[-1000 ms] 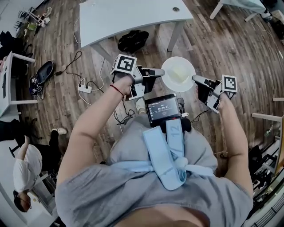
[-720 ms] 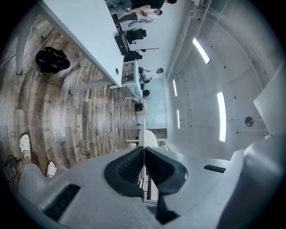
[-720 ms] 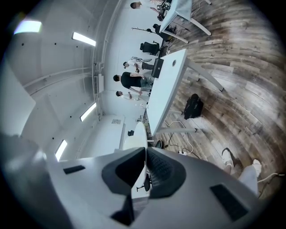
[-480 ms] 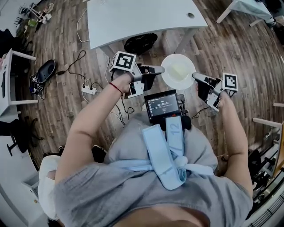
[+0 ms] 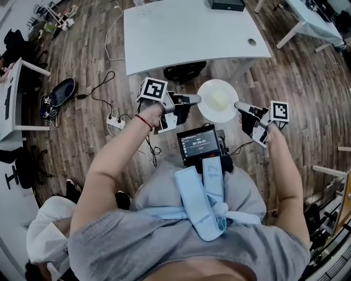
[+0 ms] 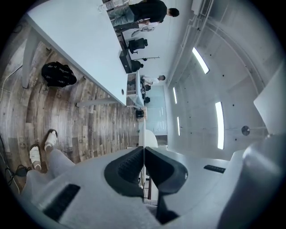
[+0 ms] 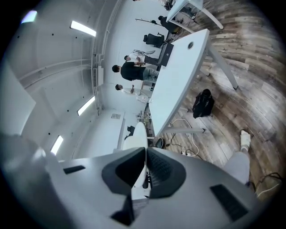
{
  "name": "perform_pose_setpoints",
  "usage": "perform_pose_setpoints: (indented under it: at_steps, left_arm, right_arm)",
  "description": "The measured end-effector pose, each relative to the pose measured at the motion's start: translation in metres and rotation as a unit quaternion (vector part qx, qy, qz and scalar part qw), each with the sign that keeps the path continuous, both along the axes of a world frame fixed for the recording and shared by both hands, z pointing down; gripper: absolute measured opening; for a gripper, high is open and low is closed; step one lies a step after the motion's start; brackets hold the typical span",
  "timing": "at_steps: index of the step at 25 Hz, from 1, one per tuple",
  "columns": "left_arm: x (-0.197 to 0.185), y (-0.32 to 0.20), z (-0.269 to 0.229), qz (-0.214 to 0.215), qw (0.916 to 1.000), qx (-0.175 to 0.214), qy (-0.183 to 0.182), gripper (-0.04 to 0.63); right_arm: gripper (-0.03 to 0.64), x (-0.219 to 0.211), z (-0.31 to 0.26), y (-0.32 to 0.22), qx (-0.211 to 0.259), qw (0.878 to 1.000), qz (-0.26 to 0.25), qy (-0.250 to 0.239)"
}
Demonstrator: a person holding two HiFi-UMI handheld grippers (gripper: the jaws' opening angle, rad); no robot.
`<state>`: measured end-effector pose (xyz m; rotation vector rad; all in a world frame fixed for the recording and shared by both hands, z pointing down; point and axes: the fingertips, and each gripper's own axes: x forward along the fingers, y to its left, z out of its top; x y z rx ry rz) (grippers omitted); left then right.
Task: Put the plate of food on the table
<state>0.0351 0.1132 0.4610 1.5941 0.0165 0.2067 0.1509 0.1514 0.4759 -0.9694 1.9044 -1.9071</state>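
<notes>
- A screen device [image 5: 198,142] hung at the person's chest, with the plate [image 5: 218,101] at its 12 o'clock.
- As a second before, the left tool [image 5: 197,99] stayed clamped on the plate's 9 o'clock rim and the right tool [image 5: 238,104] on its 3 o'clock rim. Each tool's own view showed the thin rim pinched between its pads [image 6: 134,165] [image 7: 158,167].
- The pale food [image 5: 219,99] still sat mid-plate. The plate was in the air above the wood floor [image 5: 307,82], not on the counter [image 5: 192,33].
- The counter had drawn nearer and showed more of its top.
- A power strip [image 5: 116,122] lay at the left tool's 8 o'clock.
- A black bag [image 5: 185,71] sat under the counter's near edge, at the plate's 11 o'clock.
- A black box [image 5: 226,4] had come into view on the counter's far edge.
</notes>
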Motion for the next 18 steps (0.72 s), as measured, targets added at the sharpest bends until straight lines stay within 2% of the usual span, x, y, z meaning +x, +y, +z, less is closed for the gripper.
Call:
perform_pose_setpoints:
  at_steps: [9, 12, 16, 18]
  left_arm:
    - [-0.026, -0.074, 0.026, -0.060, 0.9981, -0.005, -0.014, 0.025]
    - [-0.035, -0.108, 0.033, -0.090, 0.9957, -0.006, -0.020, 0.025]
    - [-0.045, -0.156, 0.038, -0.126, 0.9920, 0.008, -0.011, 0.025]
    - [-0.050, -0.183, 0.047, -0.142, 0.9896, 0.007, -0.020, 0.025]
  right_arm:
    - [0.035, -0.021, 0.024, -0.090, -0.003, 0.998, -0.067, 0.016]
    - [0.035, -0.028, 0.027, -0.131, 0.000, 0.995, -0.099, 0.023]
    - [0.035, -0.037, 0.036, -0.189, 0.005, 0.989, -0.141, 0.039]
    - [0.035, -0.041, 0.040, -0.222, 0.002, 0.986, -0.160, 0.039]
